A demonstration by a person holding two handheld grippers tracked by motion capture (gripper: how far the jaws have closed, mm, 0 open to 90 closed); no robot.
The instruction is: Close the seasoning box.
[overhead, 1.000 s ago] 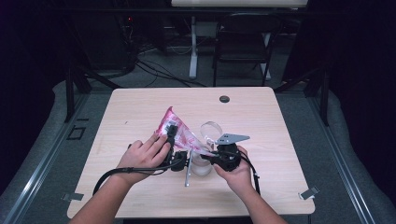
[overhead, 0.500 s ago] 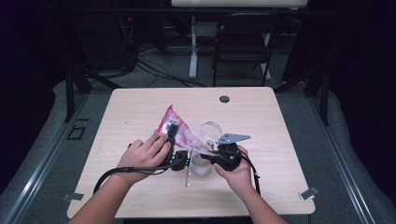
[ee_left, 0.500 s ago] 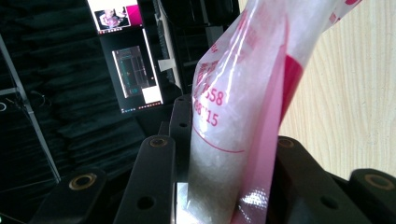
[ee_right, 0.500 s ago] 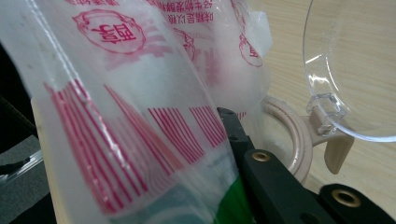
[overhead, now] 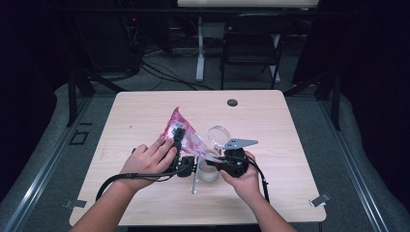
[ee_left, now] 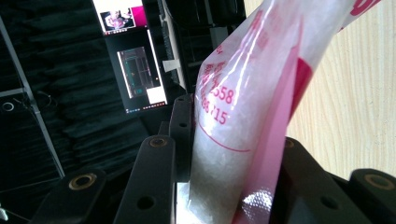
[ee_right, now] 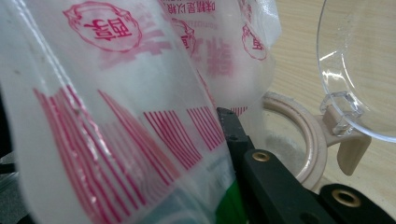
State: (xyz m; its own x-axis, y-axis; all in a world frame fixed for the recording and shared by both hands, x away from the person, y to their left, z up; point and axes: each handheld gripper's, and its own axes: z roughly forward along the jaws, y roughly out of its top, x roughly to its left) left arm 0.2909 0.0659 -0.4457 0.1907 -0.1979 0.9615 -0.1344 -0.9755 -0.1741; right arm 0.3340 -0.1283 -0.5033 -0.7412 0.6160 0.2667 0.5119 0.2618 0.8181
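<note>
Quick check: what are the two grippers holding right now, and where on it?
Both hold the pink-and-clear bag of white granules: the left gripper clamps its upper part, the right gripper its lower end over the open jar.

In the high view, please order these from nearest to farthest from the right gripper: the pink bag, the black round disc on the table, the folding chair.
1. Pink bag, held at the right gripper, just to its left.
2. Black round disc, near the table's far edge.
3. Folding chair, beyond the table.
</note>
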